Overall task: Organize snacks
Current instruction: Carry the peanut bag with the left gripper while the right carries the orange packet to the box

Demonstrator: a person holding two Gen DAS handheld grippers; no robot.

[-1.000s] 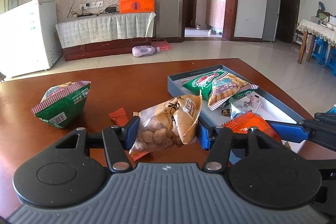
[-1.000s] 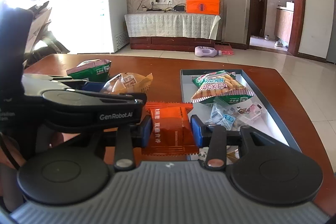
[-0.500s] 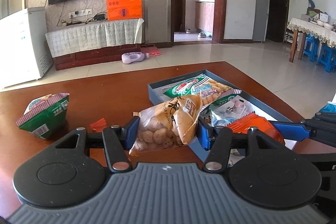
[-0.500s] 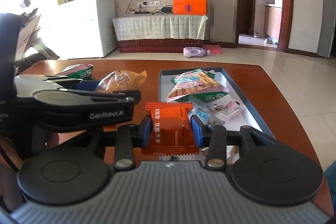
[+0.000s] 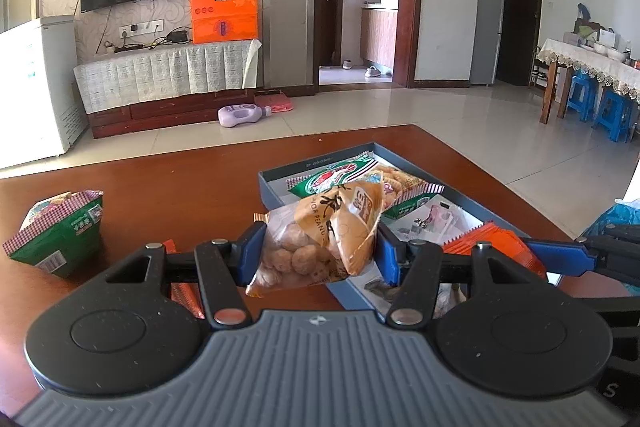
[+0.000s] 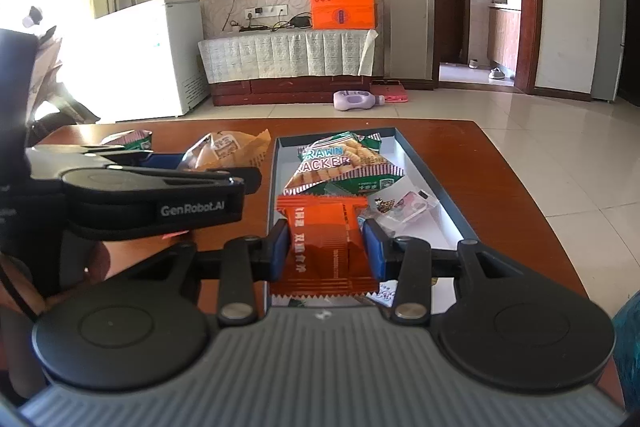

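Observation:
My left gripper (image 5: 318, 251) is shut on a clear-and-tan peanut bag (image 5: 320, 233), held above the table at the near left edge of the blue-grey tray (image 5: 280, 179). My right gripper (image 6: 326, 247) is shut on an orange wafer packet (image 6: 324, 243), held over the tray's near end (image 6: 432, 167). The tray holds a green prawn cracker bag (image 6: 340, 163) and small clear packets (image 6: 404, 205). The left gripper's body (image 6: 152, 195) shows at the left of the right wrist view with the peanut bag (image 6: 228, 149).
A green snack bag (image 5: 60, 227) and a small orange packet (image 5: 184, 291) lie on the brown table (image 5: 180, 187) left of the tray. The table's far edge lies just beyond the tray. A blue object (image 5: 616, 215) is at far right.
Both grippers have moved right and forward with their loads. The peanut bag now hangs at the tray's left edge and the orange packet is over the tray's near end.

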